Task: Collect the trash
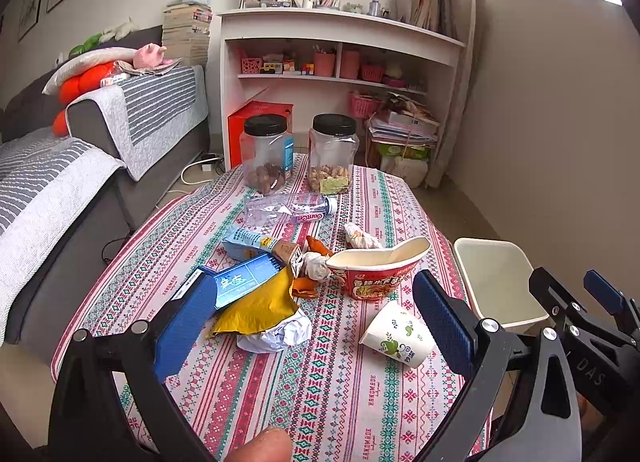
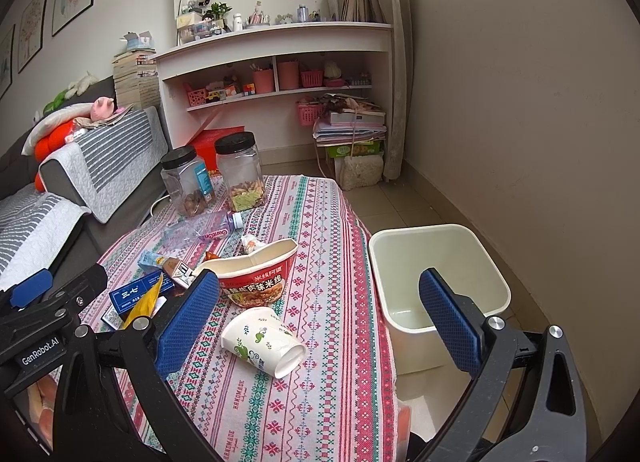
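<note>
Surface (image 1: 352, 390): patterned pink, green and white cloth, litter in the middle, sofa (image 1: 80, 166) at its 9 o'clock side in the left wrist view. White waste bin (image 2: 440, 258) stands on the floor just beside the surface's 3 o'clock edge, open-topped, inside bare as far as visible. Two clear jars with black lids at the 12 o'clock end: left jar (image 1: 266, 154) with brown nuts, right jar (image 1: 333, 154) with pale nuts. Crushed clear water bottle (image 1: 290, 210) lies on its side in front of the jars, cap toward 3 o'clock. Red instant-noodle bowl (image 1: 376, 270) upright near centre, rim dented. Paper cup (image 2: 262, 340) with green print lies tipped over at the bowl's 6 o'clock, mouth toward 4 o'clock in the right wrist view. Blue carton (image 1: 236, 282) and yellow wrapper (image 1: 260, 302) overlap at the bowl's 9 o'clock; crumpled white paper (image 1: 280, 336) touches the wrapper's lower edge. Small blue milk carton (image 1: 256, 244) at the 12 o'clock side of that pile. Crumpled tissue (image 1: 316, 264) and orange peel (image 1: 306, 288) lie against the bowl's left side; another wrapped wad (image 1: 362, 238) sits behind the bowl. Left gripper (image 1: 316, 326): jaws wide, nothing between them, hovering above wrapper and cup. Right gripper (image 2: 316, 322): jaws wide, nothing held, above the cup and the bin's near rim.
</note>
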Demonstrator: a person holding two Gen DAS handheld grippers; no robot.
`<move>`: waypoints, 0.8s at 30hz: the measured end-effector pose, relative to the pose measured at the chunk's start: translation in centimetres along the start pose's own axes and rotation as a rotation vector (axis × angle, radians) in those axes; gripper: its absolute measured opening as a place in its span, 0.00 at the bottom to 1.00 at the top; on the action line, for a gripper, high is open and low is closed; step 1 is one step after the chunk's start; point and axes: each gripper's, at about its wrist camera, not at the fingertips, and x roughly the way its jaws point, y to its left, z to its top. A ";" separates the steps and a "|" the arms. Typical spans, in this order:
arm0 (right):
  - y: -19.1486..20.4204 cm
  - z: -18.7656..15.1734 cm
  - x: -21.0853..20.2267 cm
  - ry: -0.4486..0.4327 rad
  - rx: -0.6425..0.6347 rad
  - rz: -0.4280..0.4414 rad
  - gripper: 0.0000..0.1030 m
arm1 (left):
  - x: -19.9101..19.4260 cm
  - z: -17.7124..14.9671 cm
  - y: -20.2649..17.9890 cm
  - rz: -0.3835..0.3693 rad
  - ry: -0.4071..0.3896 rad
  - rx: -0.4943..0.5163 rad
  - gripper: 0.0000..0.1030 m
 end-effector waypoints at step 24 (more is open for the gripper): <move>0.2 -0.6 0.5 0.021 0.004 -0.008 0.93 | 0.1 0.6 0.1 0.017 0.016 -0.013 0.92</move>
